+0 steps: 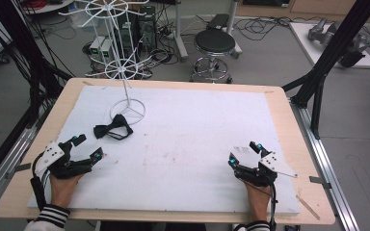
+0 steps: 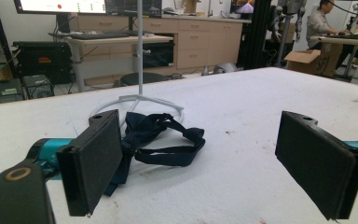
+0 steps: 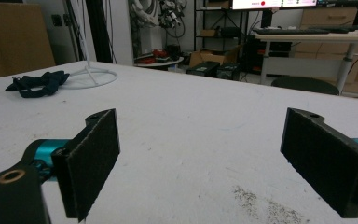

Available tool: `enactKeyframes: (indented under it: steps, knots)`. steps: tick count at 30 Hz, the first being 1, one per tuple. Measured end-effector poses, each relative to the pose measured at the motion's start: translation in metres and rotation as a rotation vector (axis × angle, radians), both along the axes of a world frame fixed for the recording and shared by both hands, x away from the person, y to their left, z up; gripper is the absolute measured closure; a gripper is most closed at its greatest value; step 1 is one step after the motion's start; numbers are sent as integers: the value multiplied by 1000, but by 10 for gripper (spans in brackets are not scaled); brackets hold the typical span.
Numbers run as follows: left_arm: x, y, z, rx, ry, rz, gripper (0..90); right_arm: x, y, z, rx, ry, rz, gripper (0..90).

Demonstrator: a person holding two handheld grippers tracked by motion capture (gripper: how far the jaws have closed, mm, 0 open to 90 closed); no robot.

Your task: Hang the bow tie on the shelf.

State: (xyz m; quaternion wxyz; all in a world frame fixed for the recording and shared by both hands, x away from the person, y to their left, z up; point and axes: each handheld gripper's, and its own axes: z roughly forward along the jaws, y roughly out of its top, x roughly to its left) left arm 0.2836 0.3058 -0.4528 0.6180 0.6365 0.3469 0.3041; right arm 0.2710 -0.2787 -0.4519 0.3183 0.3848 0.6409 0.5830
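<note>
Bow tie [image 1: 112,128]: flat on the white board [image 1: 183,144], touching the wire stand's [image 1: 126,107] ring base.
Left gripper [image 1: 88,148]: jaws spread wide, empty, near the bow tie, which lies just ahead.
Right gripper [image 1: 243,152]: jaws wide apart, empty, well apart from it.

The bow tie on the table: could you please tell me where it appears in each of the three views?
High view: the bow tie lies left of centre, beside the white stand's ring base.
Left gripper view: bow tie at lower centre, just beyond the left jaw.
Right gripper view: bow tie far off at upper left.
Shared landmark: the ring base next to it.
</note>
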Motion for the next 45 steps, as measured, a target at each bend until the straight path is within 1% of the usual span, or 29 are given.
enactKeyframes:
  steps: [3, 5, 6, 9, 13, 20, 24, 25, 26, 28, 30, 35, 39, 40, 41, 42, 43, 45]
  knots:
    - [0, -1, 0, 9, 6, 3, 149, 0, 0, 0, 2, 0, 0, 108]
    - [0, -1, 0, 17, -1, 6, 149, 0, 0, 0, 1, 0, 1, 108]
    - [0, -2, 0, 16, -4, 8, 149, 0, 0, 0, 1, -1, 3, 108]
    - [1, 0, 0, 7, 9, 12, 149, 0, 0, 0, 2, 0, 2, 108]
    - [0, -1, 0, 10, 7, 14, 149, 0, 0, 0, -8, -3, -1, 108]
    - [2, -2, 1, 12, 22, 17, 148, 0, 0, 0, -9, -6, 1, 108]
    - [4, -2, 2, 25, 39, 14, 146, 0, 0, 0, -7, -3, 0, 108]
    - [4, -3, 2, 41, 44, 15, 146, 0, 0, 0, -8, -5, -1, 108]
    - [4, -3, 2, 41, 44, 15, 146, 0, 0, 0, -8, -5, -1, 108]
    - [6, -2, 4, 65, 51, 15, 146, 0, 0, 0, -13, -9, 1, 108]
    - [7, -1, 6, 67, 53, 17, 146, 0, 0, 0, -13, -8, 2, 108]
    - [14, 0, 17, 92, 61, 22, 146, 0, 0, 0, -3, -3, -1, 108]
    - [23, 2, 29, 113, 83, 28, 147, 0, 0, 0, -7, -3, -1, 108]
    - [27, 2, 33, 132, 108, 30, 147, 0, 0, 0, -7, -2, -1, 108]
    - [27, 2, 33, 132, 108, 30, 147, 0, 0, 0, -7, -2, -1, 108]
    - [31, 2, 36, 159, 135, 31, 147, 0, 0, 0, -7, -2, -1, 108]
    - [34, 1, 37, 173, 153, 31, 148, 0, 0, 0, -7, -2, -1, 108]
    - [39, 0, 41, 189, 183, 23, 148, 0, 1, 0, -10, -8, 1, 108]
